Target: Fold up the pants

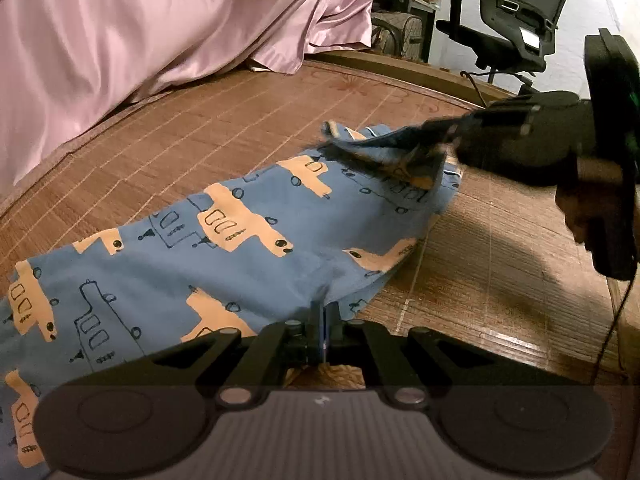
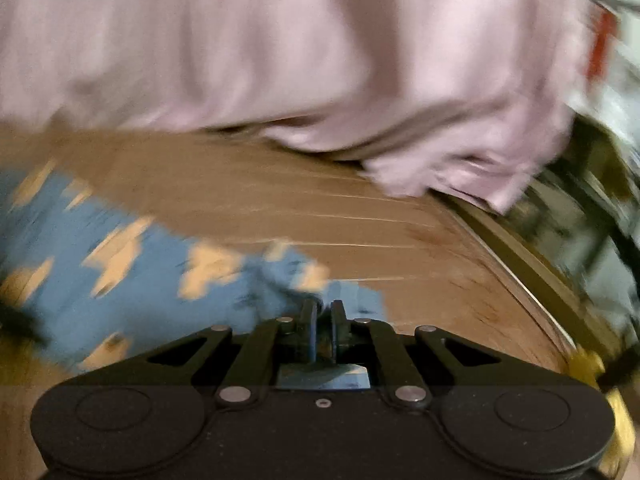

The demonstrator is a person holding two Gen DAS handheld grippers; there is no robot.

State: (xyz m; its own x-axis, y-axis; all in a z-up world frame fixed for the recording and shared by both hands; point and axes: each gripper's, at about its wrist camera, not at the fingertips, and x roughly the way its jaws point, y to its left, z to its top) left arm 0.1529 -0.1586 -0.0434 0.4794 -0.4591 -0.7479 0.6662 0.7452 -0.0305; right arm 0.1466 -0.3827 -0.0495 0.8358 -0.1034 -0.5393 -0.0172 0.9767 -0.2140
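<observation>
Blue patterned pants (image 1: 248, 248) are spread on a bamboo mat (image 1: 168, 140), one edge clenched in the left gripper (image 1: 325, 320) jaws. Another edge is clamped and lifted by the right gripper (image 2: 323, 312), apparently so the cloth can be carried over for a fold.

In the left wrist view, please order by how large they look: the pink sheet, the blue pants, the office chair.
1. Pink sheet and pants: similar area, and the pants lie nearer, so unranked.
2. Office chair: clearly smallest, though farthest away.
</observation>
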